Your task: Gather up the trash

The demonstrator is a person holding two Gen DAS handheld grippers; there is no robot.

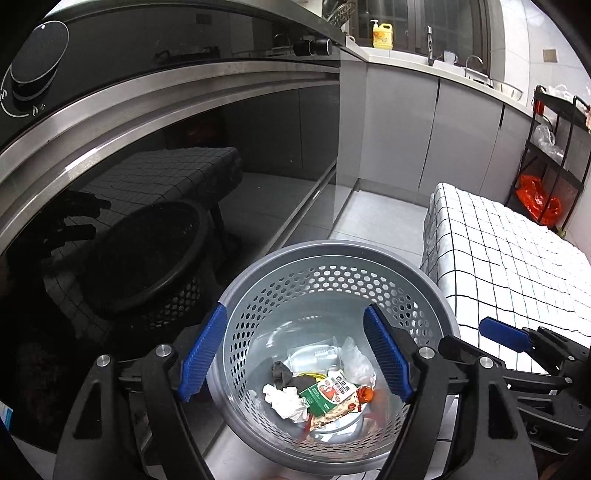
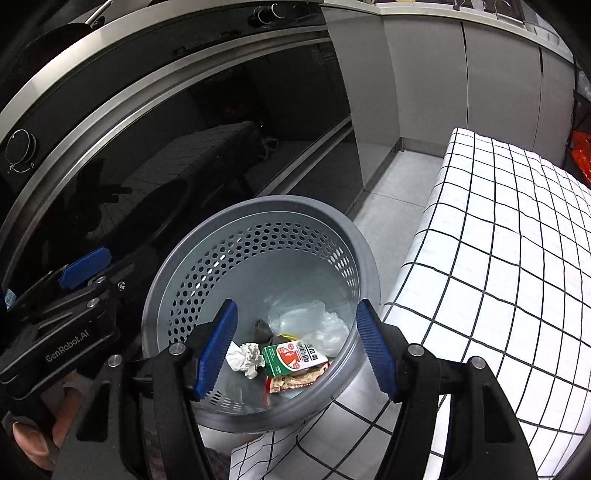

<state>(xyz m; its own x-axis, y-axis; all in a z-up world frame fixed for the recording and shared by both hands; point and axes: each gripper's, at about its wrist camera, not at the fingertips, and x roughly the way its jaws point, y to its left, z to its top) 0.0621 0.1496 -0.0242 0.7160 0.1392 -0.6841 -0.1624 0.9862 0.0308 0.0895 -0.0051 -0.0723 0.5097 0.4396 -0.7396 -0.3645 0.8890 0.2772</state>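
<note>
**A:** So both are spread wide with nothing in them? The left gripper (image 1: 295, 354) and right gripper (image 2: 295, 345), ribbed blue pads (image 1: 388, 354) either side of the bin mouth?

**B:** Yep. Right under them sits the grey wastebasket (image 1: 258, 266), round, with honeycomb holes in its plastic wall. The trash is at the bottom: crumpled white tissue (image 1: 286, 400), a green carton (image 1: 327, 395), clear plastic (image 2: 317, 321), a dark grey wad (image 2: 261, 328).

**A:** What's crowding it?

**B:** Glossy black oven door (image 1: 147, 184) at 10 o'clock, reflecting everything. The checked white cloth (image 2: 498, 258) over a table at 3 o'clock sits right against the rim. Yellow soap bottle (image 1: 382, 35) up at 12.
</note>
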